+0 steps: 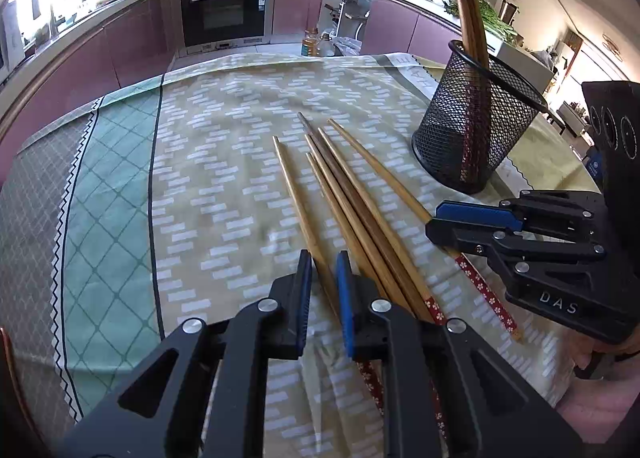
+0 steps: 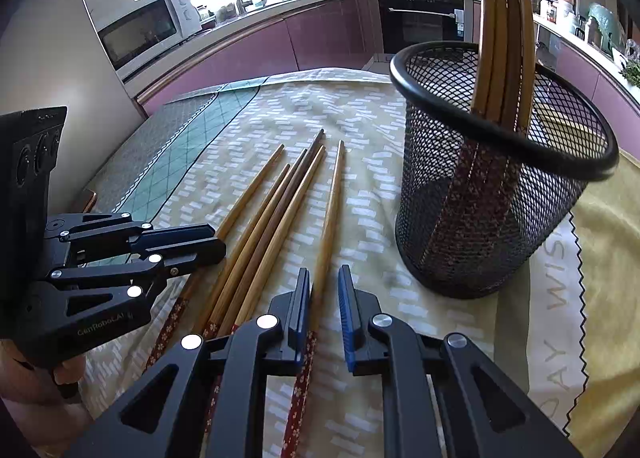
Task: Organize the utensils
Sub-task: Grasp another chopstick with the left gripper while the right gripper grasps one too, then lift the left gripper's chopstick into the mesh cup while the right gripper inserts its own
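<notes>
Both grippers clenched: L gripper [image 1: 324, 278] on leftmost wooden chopstick [image 1: 298, 202], R gripper [image 2: 324, 294] on rightmost chopstick [image 2: 330, 214]. Thin sticks could be twisted out, missing black mesh cup [image 2: 496, 194].

Six wooden chopsticks [image 1: 362, 214] lie loose on the worktop, roughly parallel, their thin tips pointing toward the far edge and their thick ends wrapped in red flowered paper nearest the cameras. Four lie bunched together, touching; one lies apart on each side. One in the bunch is darker brown. Near them, to the right, stands an upright black mesh cup [image 2: 492, 194] holding several more chopsticks [image 2: 506, 18], red ends down, leaning against its rim.
</notes>
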Motion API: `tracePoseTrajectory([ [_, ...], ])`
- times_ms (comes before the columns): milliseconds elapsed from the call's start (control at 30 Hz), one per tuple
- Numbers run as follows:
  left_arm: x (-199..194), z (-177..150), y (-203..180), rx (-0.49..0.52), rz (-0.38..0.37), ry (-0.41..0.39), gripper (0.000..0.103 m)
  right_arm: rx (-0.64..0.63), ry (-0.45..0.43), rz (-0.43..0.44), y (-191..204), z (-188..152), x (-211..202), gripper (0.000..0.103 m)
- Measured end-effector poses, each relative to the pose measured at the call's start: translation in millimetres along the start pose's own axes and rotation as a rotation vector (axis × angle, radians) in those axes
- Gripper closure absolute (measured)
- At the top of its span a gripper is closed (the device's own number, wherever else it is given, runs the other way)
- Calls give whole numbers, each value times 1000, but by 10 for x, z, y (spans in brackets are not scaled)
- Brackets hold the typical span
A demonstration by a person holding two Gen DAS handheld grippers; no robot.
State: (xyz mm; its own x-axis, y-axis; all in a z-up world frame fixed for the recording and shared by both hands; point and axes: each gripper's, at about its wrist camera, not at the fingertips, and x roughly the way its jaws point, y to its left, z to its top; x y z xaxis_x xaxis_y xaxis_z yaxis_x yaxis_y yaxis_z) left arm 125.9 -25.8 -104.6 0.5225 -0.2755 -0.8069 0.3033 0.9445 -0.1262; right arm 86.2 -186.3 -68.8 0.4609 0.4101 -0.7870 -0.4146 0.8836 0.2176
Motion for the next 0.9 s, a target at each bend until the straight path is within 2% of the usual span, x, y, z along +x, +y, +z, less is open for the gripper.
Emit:
tracePoseTrajectory([
  [233,90,102,-12,1,27,-3,90,-4,-15,-16,45,82,90,86],
  [333,121,125,-37,4,47,-11,91,18,-21,-12,19,100,101,95],
  [567,72,105,22,-51,43,-34,95,83,-42,52,-94,73,5,97],
  [900,-254,74,36,-85,-63,-87,96,65,-93,150,-17,65,-283,97],
])
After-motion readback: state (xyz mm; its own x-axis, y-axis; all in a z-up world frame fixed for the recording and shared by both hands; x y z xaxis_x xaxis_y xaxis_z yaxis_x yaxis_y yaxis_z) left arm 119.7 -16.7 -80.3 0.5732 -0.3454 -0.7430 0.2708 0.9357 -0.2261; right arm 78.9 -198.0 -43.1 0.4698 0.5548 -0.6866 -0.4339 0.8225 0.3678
